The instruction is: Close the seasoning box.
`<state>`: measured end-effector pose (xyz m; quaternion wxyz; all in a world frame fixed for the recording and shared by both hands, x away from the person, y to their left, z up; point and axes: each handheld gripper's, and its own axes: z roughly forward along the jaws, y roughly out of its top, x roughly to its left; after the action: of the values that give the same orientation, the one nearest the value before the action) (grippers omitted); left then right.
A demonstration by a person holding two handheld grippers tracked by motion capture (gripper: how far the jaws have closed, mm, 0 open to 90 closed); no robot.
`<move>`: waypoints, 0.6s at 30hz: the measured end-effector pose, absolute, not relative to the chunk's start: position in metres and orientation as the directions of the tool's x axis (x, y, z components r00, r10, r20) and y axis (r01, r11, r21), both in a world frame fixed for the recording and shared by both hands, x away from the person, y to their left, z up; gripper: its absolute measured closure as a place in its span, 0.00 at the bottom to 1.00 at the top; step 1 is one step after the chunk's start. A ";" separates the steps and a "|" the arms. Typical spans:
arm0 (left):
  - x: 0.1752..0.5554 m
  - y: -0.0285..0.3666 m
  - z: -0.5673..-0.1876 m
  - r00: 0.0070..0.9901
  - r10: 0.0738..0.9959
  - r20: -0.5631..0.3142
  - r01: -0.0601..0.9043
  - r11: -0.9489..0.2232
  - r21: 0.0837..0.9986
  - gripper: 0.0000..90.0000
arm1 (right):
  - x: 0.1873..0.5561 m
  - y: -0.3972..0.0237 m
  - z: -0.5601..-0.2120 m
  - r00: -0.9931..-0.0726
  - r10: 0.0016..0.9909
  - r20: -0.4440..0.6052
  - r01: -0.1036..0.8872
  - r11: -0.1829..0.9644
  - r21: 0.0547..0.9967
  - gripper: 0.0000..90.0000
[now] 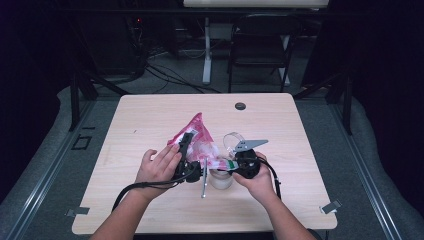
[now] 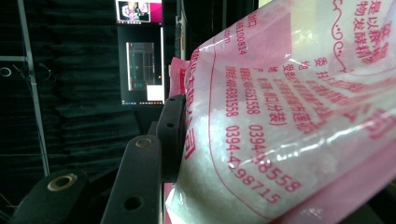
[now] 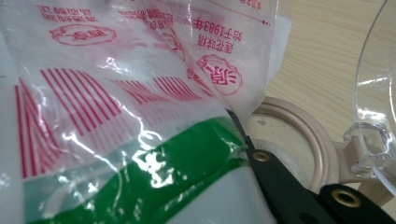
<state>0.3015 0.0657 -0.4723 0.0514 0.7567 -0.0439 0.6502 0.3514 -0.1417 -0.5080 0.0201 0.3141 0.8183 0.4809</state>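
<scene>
Gripping a pink-printed plastic bag (image 1: pixel 197 140) of white granules from both sides, the two grippers meet near the middle of the wooden table (image 1: pixel 150 115). The left gripper (image 1: pixel 186 150) has its jaws partly closed on the bag's upper part; in the left gripper view one black jaw presses flat against the bag (image 2: pixel 289 116). The right gripper (image 1: pixel 235 162) has its jaws clamped on the bag's lower end, where a green stripe (image 3: pixel 154 177) crosses the plastic. The bag slopes down from its pink tip towards a round container (image 1: pixel 221 179) that stands just below and between the grippers. In the right gripper view the container's beige rim (image 3: pixel 303 130) lies directly under the bag's edge, with its clear hinged lid (image 3: pixel 373 93) flipped up beside it.
</scene>
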 end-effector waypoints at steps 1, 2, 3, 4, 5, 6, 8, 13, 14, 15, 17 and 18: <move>0.302 0.066 -0.472 0.151 -0.002 0.989 -0.134 -0.991 0.018 0.72 | 0.351 -0.142 -0.508 -0.800 0.535 0.270 0.496 0.338 0.800 1.00; 0.302 0.066 -0.472 0.151 -0.002 0.989 -0.134 -0.991 0.018 0.72 | 0.351 -0.142 -0.508 -0.800 0.535 0.270 0.496 0.338 0.800 1.00; 0.302 0.065 -0.471 0.154 -0.005 0.988 -0.133 -0.991 0.016 0.72 | 0.352 -0.142 -0.508 -0.801 0.534 0.271 0.496 0.339 0.800 1.00; 0.302 0.065 -0.471 0.155 -0.008 0.988 -0.133 -0.991 0.013 0.72 | 0.352 -0.142 -0.508 -0.802 0.533 0.270 0.495 0.339 0.800 1.00; 0.302 0.065 -0.471 0.155 -0.008 0.988 -0.133 -0.991 0.013 0.72 | 0.352 -0.142 -0.508 -0.802 0.533 0.270 0.495 0.339 0.800 1.00; 0.302 0.065 -0.471 0.164 -0.006 0.986 -0.131 -0.991 0.016 0.72 | 0.352 -0.142 -0.508 -0.802 0.533 0.270 0.495 0.340 0.800 1.00; 0.303 0.065 -0.471 0.169 -0.013 0.985 -0.133 -0.991 0.010 0.72 | 0.352 -0.142 -0.508 -0.803 0.533 0.266 0.494 0.345 0.798 1.00; 0.303 0.065 -0.469 0.164 -0.045 0.985 -0.141 -0.990 -0.021 0.72 | 0.352 -0.142 -0.508 -0.803 0.533 0.266 0.494 0.345 0.798 1.00; 0.303 0.065 -0.469 0.164 -0.050 0.985 -0.140 -0.990 -0.027 0.72 | 0.352 -0.142 -0.508 -0.803 0.533 0.266 0.494 0.346 0.798 1.00; 0.303 0.064 -0.468 0.165 -0.063 0.984 -0.143 -0.989 -0.039 0.71 | 0.351 -0.142 -0.508 -0.804 0.533 0.266 0.493 0.346 0.798 1.00; 0.303 0.064 -0.467 0.167 -0.075 0.983 -0.141 -0.989 -0.051 0.71 | 0.351 -0.142 -0.508 -0.804 0.532 0.266 0.493 0.347 0.798 1.00; 0.303 0.064 -0.467 0.172 -0.078 0.982 -0.139 -0.989 -0.054 0.71 | 0.351 -0.142 -0.508 -0.803 0.533 0.266 0.494 0.347 0.797 1.00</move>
<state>0.3033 0.0642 -0.4671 0.0239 0.7652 -0.0710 0.6394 0.3512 -0.1418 -0.5080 0.0204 0.3132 0.8203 0.4781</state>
